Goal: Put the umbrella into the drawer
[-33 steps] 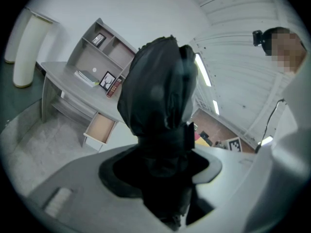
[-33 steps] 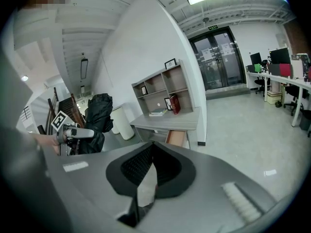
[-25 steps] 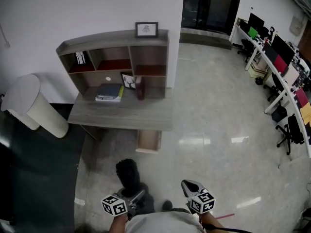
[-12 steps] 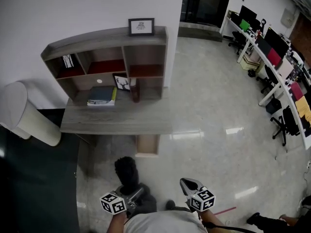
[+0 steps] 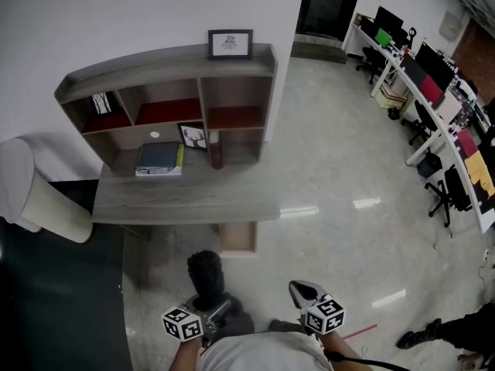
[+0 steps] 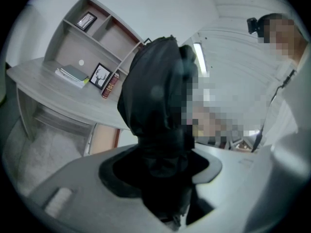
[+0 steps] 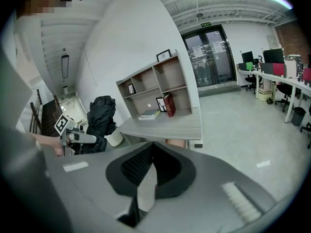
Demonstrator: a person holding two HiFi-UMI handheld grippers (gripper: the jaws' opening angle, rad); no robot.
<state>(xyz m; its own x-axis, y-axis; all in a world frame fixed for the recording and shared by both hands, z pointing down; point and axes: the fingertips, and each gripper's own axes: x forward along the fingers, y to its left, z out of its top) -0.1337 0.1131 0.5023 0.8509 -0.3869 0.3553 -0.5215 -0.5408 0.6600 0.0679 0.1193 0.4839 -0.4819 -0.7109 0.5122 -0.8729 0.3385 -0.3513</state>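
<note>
The task is sitting at its carrying stage. The left gripper is pinching the folded black umbrella, its fingers standing wide around the bundled fabric. The umbrella is sticking out toward 12 o'clock from the grip, well short of the desk. The right gripper, at 3 o'clock of the left one, is carrying nothing, and its fingers are pressing together at the tips.

The drawer is already standing pulled out from under the front edge of the tabletop. It is lying at about 1 o'clock from the umbrella and well apart from it. So the pickup and the opening are looking done. What is remaining, as I judge it, is bringing the umbrella over, laying it inside and letting go.

The visible part of the drawer is showing a bare pale bottom; its rear is hiding under the tabletop. In the shelf unit, the upper left compartment is holding something small and upright, perhaps books, while the two compartments at its 3 o'clock are looking empty. Below, a flat blue book, a small framed picture and a dark red book are sitting on the tabletop.
</note>
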